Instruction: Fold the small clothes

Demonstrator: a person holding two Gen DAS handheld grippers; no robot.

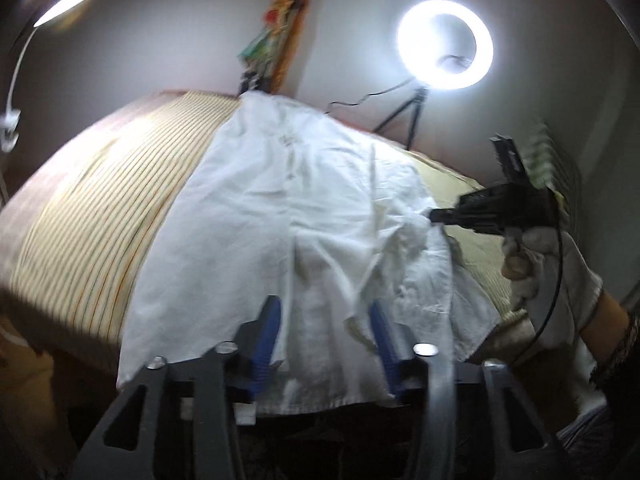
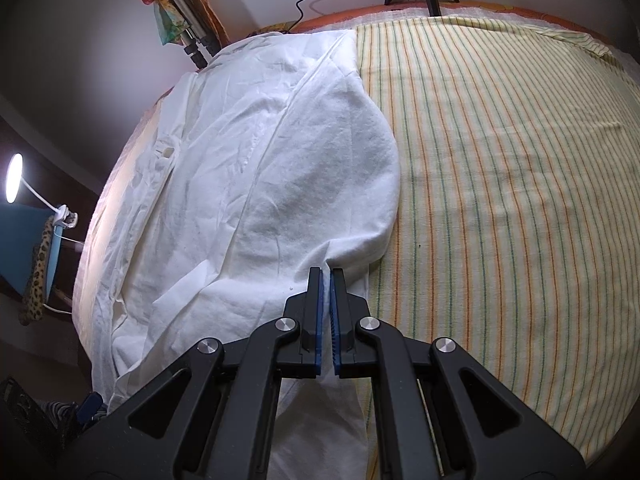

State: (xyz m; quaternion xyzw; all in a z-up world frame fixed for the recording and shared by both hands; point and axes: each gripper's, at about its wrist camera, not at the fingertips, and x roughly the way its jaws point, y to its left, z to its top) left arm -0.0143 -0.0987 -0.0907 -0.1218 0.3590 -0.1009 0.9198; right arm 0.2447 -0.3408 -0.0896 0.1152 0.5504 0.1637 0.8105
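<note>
Pinched tight in my right gripper (image 2: 326,276) is the white garment's (image 2: 248,168) near fold, long axis running away across the striped sheet (image 2: 500,160), while my left gripper (image 1: 326,320) straddles its hem, parted and holding nothing.

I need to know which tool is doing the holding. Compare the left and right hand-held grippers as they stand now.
The right hand-held gripper is shut, pinching a fold of the white garment; the left hand-held gripper stands open, with cloth between its fingers but not pinched. The right grips at the garment's side edge by the striped sheet; the left sits at its near hem. Both have black frames and blue pads.
</note>
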